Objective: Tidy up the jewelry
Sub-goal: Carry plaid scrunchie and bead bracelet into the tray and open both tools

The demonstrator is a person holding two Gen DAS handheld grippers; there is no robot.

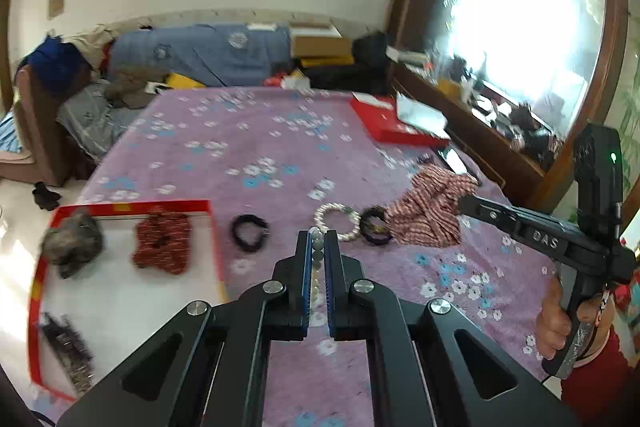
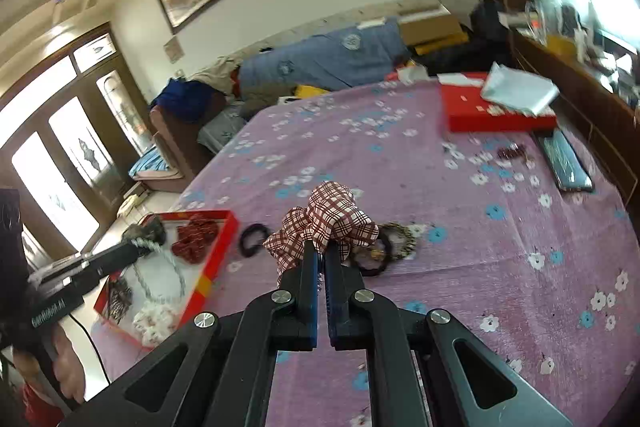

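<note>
Left gripper (image 1: pixel 318 247): clamped on bead strand (image 1: pixel 317 247), light, slippery; hold mid-strand.
Right gripper (image 2: pixel 322 259): pinching checked scrunchie (image 2: pixel 326 223), soft, bunched.

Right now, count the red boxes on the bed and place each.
2. An open red tray lies at the bed's near left edge, holding jewelry; a red box lies far right, partly under white paper. Others may be hidden.
</note>
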